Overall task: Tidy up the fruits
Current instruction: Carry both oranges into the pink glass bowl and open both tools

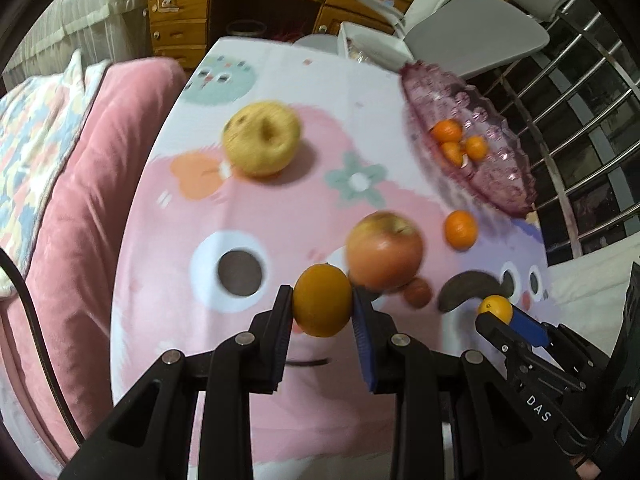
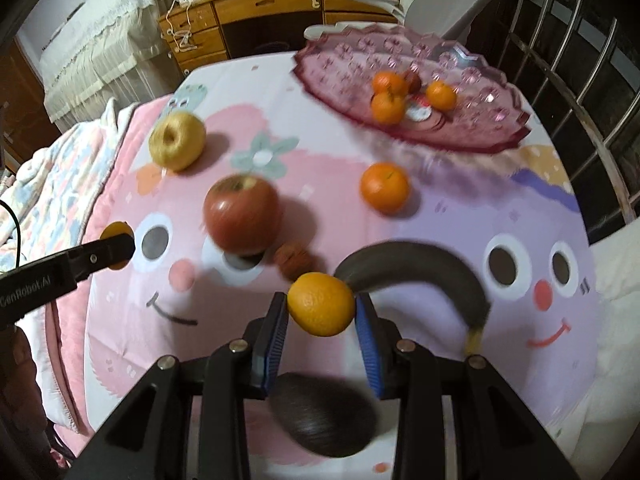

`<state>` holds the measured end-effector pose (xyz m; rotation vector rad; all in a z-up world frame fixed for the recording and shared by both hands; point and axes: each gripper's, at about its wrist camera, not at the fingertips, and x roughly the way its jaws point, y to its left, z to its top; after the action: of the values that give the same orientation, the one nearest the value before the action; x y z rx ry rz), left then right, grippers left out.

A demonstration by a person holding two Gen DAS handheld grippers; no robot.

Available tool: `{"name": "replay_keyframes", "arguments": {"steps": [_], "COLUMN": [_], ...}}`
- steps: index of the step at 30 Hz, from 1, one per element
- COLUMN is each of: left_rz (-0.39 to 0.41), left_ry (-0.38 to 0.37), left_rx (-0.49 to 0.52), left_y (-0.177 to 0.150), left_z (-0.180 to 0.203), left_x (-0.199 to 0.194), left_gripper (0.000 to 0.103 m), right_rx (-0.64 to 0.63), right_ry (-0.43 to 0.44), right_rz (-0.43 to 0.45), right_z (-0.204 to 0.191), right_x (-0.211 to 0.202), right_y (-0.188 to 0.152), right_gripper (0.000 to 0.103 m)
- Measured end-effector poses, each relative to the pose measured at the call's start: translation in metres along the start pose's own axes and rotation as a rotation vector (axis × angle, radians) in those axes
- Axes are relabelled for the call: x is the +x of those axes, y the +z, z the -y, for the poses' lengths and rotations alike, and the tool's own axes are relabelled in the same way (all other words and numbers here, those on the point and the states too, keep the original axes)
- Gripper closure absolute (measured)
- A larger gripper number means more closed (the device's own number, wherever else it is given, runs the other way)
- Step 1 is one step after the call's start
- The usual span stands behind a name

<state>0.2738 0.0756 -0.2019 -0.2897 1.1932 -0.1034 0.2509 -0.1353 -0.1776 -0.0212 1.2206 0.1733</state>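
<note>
My left gripper (image 1: pixel 322 306) is shut on an orange (image 1: pixel 322 306) above the table; it also shows at the left of the right wrist view (image 2: pixel 116 246). My right gripper (image 2: pixel 321 309) is shut on another orange (image 2: pixel 321 309); it also shows in the left wrist view (image 1: pixel 496 309). A purple glass dish (image 2: pixel 472 124) at the far right holds several small oranges (image 2: pixel 387 108). On the cloth lie a yellow apple (image 2: pixel 177 141), a red apple (image 2: pixel 241 213), a loose orange (image 2: pixel 385 188), a small brown fruit (image 2: pixel 293 261) and a blackened banana (image 2: pixel 420 266).
The table has a pink cartoon cloth (image 2: pixel 320 168). A dark oval object (image 2: pixel 324 414) lies under my right gripper. A pink bed (image 1: pixel 80 184) runs along the left. A metal railing (image 2: pixel 592 92) is at the right, a wooden desk (image 2: pixel 260 12) and a chair (image 1: pixel 476 36) behind.
</note>
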Motion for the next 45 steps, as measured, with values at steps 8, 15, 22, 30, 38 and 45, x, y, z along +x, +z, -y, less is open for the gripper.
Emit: {"name": "replay_keyframes", "arguments": {"steps": [8,15,22,30,38,45], "left_rz": [0.072,0.107,0.115,0.105,0.090,0.085], "left_ry": [0.024,0.026,0.006,0.012,0.007,0.023], "left_rx": [0.018,0.054,0.067,0.071,0.066,0.059], "left_y": [0.024,0.043,0.059,0.074,0.081,0.079], "left_z": [0.064,0.118,0.167,0.200,0.208,0.207], "left_x": [-0.006,0.008,0.037,0.068,0.079,0.073], "left_gripper": [0.075,0.075,0.075,0.075,0.057,0.047], "right_rx": [-0.054,-0.054,-0.048,0.001,0.013,0.028], "right_ry": [0.032,0.085,0.149,0.202,0.230,0.245], "right_rz": [0.077,0.161,0.227,0.226,0.209,0.205], "right_z": [0.052,0.096,0.134,0.164,0.172,0.178], "right_x": [-0.021,-0.027,-0.011,0.014,0.026,0.025], "right_y": [0.036,0.059,0.072,0.081,0.085,0.085], "right_gripper": [0.069,0.068,0.068,0.068,0.068,0.065]}}
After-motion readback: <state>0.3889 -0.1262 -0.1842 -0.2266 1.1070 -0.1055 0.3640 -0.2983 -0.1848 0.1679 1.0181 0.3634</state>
